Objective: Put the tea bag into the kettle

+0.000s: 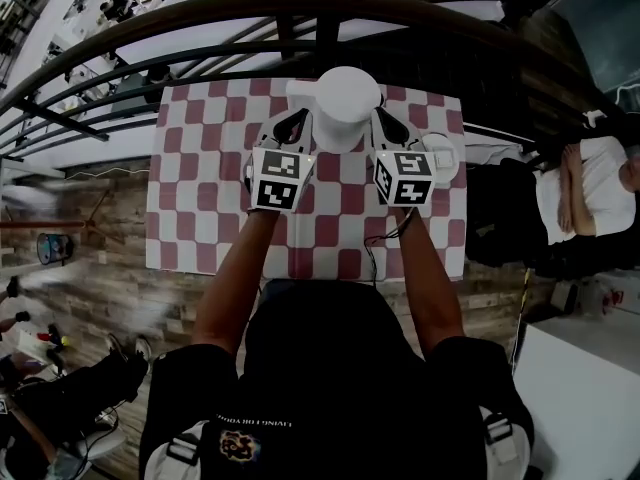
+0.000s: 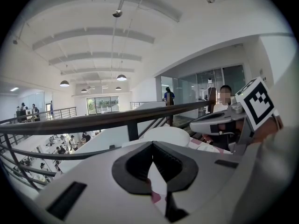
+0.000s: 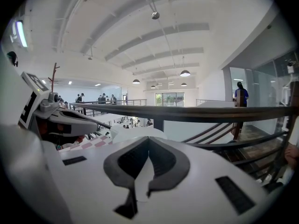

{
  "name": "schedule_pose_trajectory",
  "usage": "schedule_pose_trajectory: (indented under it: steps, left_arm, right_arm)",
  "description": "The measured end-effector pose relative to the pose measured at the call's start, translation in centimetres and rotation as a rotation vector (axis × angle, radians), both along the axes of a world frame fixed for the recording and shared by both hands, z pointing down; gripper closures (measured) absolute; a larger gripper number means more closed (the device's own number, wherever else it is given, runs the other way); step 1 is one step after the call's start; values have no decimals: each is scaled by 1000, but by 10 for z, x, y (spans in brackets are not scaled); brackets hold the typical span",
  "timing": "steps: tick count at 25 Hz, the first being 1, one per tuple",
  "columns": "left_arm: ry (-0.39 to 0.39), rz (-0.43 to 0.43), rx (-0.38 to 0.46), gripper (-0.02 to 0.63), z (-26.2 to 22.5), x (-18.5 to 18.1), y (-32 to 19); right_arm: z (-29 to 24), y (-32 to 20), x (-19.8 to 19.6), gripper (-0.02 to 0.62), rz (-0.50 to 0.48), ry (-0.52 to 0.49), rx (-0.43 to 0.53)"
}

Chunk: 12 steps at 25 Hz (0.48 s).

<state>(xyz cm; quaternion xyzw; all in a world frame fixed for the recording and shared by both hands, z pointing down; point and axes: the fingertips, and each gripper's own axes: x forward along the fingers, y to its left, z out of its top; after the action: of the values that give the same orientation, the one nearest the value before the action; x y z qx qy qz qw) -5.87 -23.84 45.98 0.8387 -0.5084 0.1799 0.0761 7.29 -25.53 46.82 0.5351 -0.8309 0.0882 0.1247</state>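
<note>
Your left gripper (image 2: 152, 143) is holding its jaws pressed together, tip against tip, pinching nothing; through the slit below the tips, only bits of white and pink from the checked cloth (image 1: 200, 198) are showing. Your right gripper (image 3: 148, 138) is also holding its jaws pressed together; a pale sliver is showing in its slit, too vague to name. Both grippers are pointing slightly downward and flanking the white kettle (image 1: 340, 103), the left one just beside its left side, the right one just beside its right; whether either is touching it, I cannot tell. The kettle is standing with its lid on near the far edge of the cloth, close to the dark railing (image 1: 200, 13); a small white dish (image 1: 447, 156) is sitting just to the kettle's right, partly behind your right gripper's marker cube; the tea bag is not showing clearly in any view.
</note>
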Motion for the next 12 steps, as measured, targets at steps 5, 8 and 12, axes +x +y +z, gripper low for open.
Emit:
schedule_pose_trajectory:
  steps: [5,8,12]
  left_arm:
    - [19,-10,5,603,-8,1,13]
    - [22,-9,8,603,-11,2,22]
    - [29,-13,20,603,-19,3,34]
  right_arm:
    - [-15,20,-1,580,-13,-17,27]
    - [-21,31,-1,580,-23,-22,35]
    - [-29,46,2,580,-35,-10,49]
